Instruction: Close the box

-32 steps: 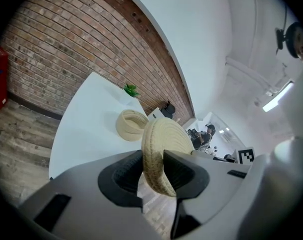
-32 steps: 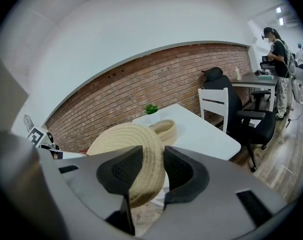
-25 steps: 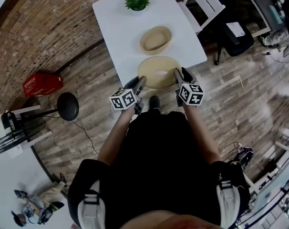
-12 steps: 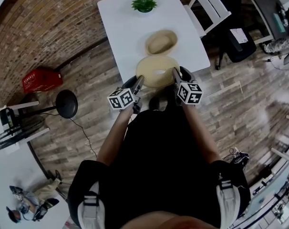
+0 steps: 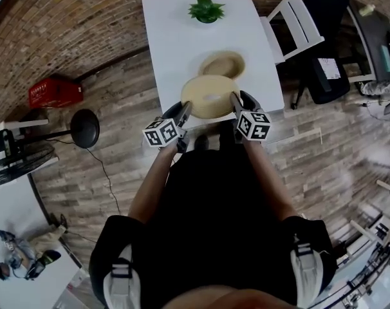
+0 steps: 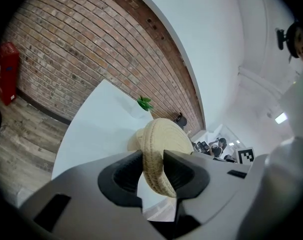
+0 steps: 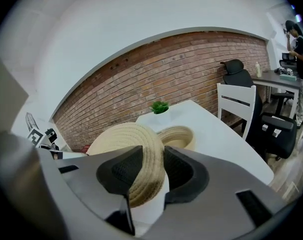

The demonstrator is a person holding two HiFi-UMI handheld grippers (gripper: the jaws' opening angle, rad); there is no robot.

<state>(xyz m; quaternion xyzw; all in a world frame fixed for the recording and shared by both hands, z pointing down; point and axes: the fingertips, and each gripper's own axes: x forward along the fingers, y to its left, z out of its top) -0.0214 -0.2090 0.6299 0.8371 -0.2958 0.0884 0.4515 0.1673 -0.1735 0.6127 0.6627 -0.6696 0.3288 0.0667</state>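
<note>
A round woven straw lid (image 5: 211,96) hangs over the near edge of the white table (image 5: 176,31), held by its rim from both sides. My left gripper (image 5: 184,111) is shut on the lid's left rim (image 6: 159,149), which sits pinched between the dark pads. My right gripper (image 5: 235,102) is shut on the right rim (image 7: 126,139) in the same way. The open woven box (image 5: 222,64) stands on the table just beyond the lid. It shows partly behind the lid in the left gripper view (image 6: 133,138) and more fully in the right gripper view (image 7: 180,134).
A small green potted plant (image 5: 206,9) stands at the table's far end. A white chair (image 5: 295,24) and a black office chair are to the right. A red crate (image 5: 53,92) and a black stool (image 5: 85,129) stand on the wood floor to the left, by the brick wall.
Both grippers have carried the lid forward, from off the table's near edge to over it. The box and plant appear nearer. Both grips are unchanged.
</note>
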